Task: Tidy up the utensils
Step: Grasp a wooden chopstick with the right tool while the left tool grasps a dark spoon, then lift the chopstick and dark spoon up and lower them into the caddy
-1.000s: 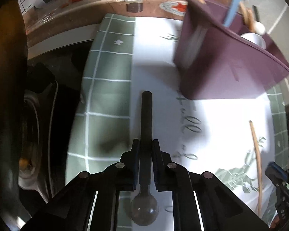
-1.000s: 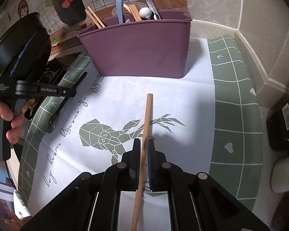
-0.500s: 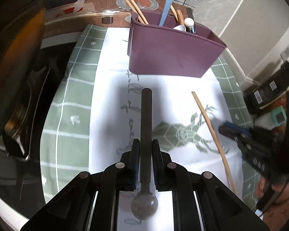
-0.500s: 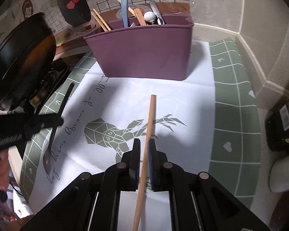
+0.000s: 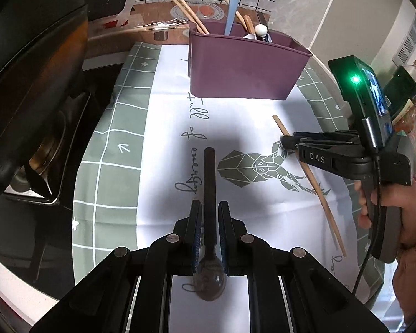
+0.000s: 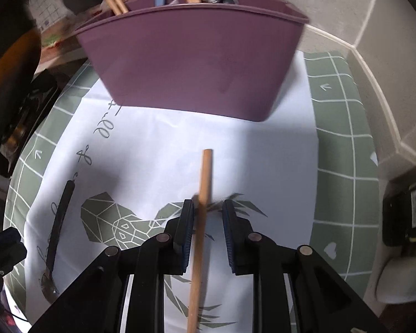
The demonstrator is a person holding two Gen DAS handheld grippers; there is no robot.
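- Left gripper (image 5: 209, 230): we record its blue pads pinched on the dark handle of a spoon (image 5: 209, 194). Handle runs forward from the jaws, bowl sits back under the gripper body. Grip is as it was a second ago; the ground beyond has changed, from mat edge and stove to the mat's printed middle.
- Right gripper (image 6: 207, 231): pads now stand apart. A wooden chopstick (image 6: 201, 222) lies between them, close against the left pad and clear of the right. A second ago the pads were pressed on this stick; we log the jaws as spread.
- Chopstick, position: it points toward the bin, its far tip short of the bin wall. Whether it rests on the mat we cannot tell from the right wrist view.
- Purple utensil bin (image 6: 191, 63): it fills far more of the right wrist view than before. It holds chopsticks, a blue handle, a white knob and a metal piece.
- Green-and-white printed mat (image 5: 116, 127): it bears the bin and carries a geometric deer and script.
- Left wrist view only: we see the right gripper from the side, held by a hand (image 5: 393, 211), its tips at the chopstick over the deer print; a green light on its housing; a stove burner (image 5: 44, 149) left of the mat.
- Right wrist view only: we see the spoon from the side, held over the mat's left part; dark containers (image 6: 405, 216) at the right edge.
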